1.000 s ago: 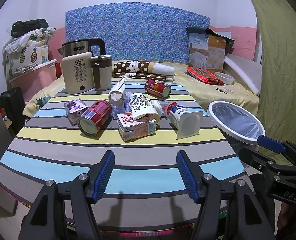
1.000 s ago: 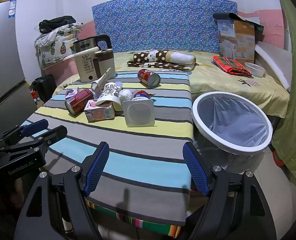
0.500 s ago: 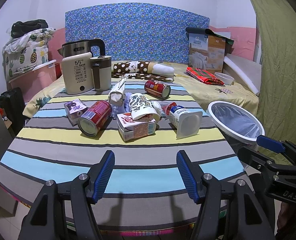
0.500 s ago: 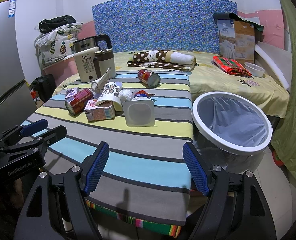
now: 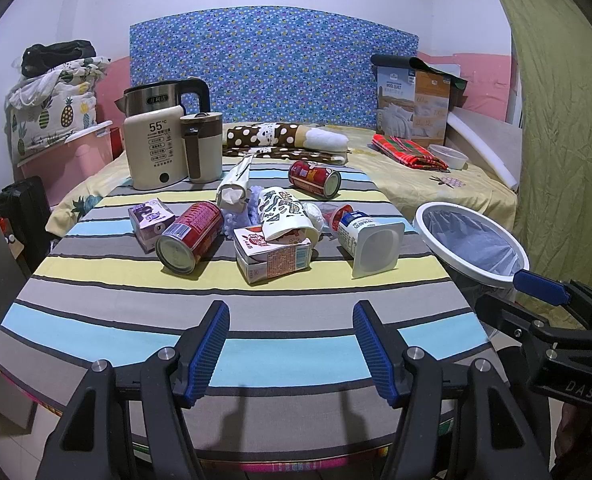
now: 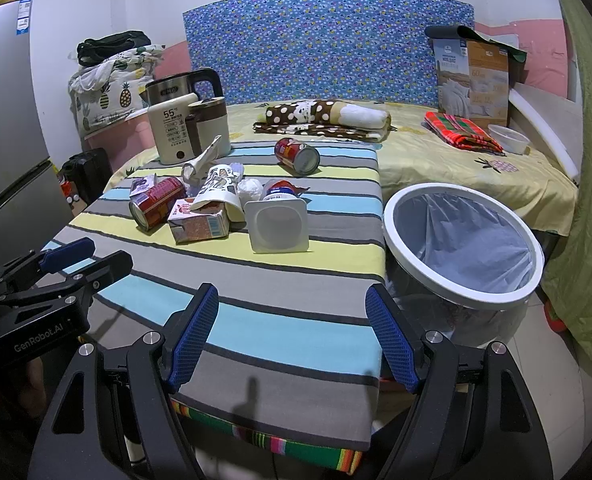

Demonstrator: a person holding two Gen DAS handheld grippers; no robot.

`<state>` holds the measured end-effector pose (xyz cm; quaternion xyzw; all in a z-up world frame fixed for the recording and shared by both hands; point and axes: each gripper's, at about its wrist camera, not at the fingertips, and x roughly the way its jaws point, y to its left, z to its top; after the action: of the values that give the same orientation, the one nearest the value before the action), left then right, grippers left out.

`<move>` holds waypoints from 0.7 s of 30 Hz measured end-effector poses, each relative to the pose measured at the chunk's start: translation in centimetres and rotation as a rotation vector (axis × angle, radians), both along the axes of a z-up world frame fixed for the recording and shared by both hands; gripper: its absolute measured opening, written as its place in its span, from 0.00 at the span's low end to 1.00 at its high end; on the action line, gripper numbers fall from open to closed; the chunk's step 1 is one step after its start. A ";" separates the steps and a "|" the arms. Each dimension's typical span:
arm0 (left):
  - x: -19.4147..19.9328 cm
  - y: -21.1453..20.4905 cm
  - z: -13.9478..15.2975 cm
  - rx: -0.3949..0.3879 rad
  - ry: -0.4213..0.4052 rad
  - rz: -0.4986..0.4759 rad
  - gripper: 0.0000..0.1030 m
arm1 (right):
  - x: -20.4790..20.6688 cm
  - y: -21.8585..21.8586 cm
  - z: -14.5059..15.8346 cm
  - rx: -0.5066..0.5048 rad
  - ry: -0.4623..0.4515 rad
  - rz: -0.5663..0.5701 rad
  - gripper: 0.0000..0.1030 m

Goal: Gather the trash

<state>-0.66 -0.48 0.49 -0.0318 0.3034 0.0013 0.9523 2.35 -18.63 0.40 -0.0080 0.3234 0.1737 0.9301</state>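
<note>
- Left gripper [image 5: 292, 350]: jaws spread wide, holding nothing, poised over the near edge of the striped tabletop [image 5: 256, 344].
- Right gripper [image 6: 292, 338]: jaws likewise spread and empty, at the near right corner of the tabletop, just beside the bin.
- Yogurt cup [image 6: 276, 224]: white, lying on its side, nearest piece to the right gripper.
- Juice carton [image 5: 272, 256]: flattened, with a patterned paper cup [image 5: 286, 216] resting on it.
- Red can [image 5: 190, 236]: on its side, left of the carton; small purple carton [image 5: 151, 223] touched it.
- Second red can [image 5: 315, 179]: lay apart, toward the far edge.
- Rolled paper wrapper [image 5: 234, 184] and crumpled tissue [image 5: 313, 216]: within the cluster.
- Trash bin [image 6: 461, 240]: white-rimmed, lined, off the tabletop's right side; no trash visible inside.
- Kettle [image 5: 160, 148]: upright at far left, judged not trash.
- Progress: collection judged not begun; every piece remained on the tabletop.
</note>
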 end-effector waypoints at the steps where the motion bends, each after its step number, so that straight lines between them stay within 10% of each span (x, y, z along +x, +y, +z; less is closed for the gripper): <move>1: 0.0 0.0 0.0 0.001 0.000 0.000 0.62 | 0.0 0.0 0.0 0.000 0.000 0.000 0.75; 21: -0.1 -0.2 0.2 0.005 -0.002 -0.003 0.62 | 0.0 -0.1 -0.1 -0.001 0.002 0.000 0.75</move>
<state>-0.73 -0.67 0.65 -0.0289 0.3023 0.0004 0.9528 2.37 -18.70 0.27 -0.0082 0.3244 0.1736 0.9298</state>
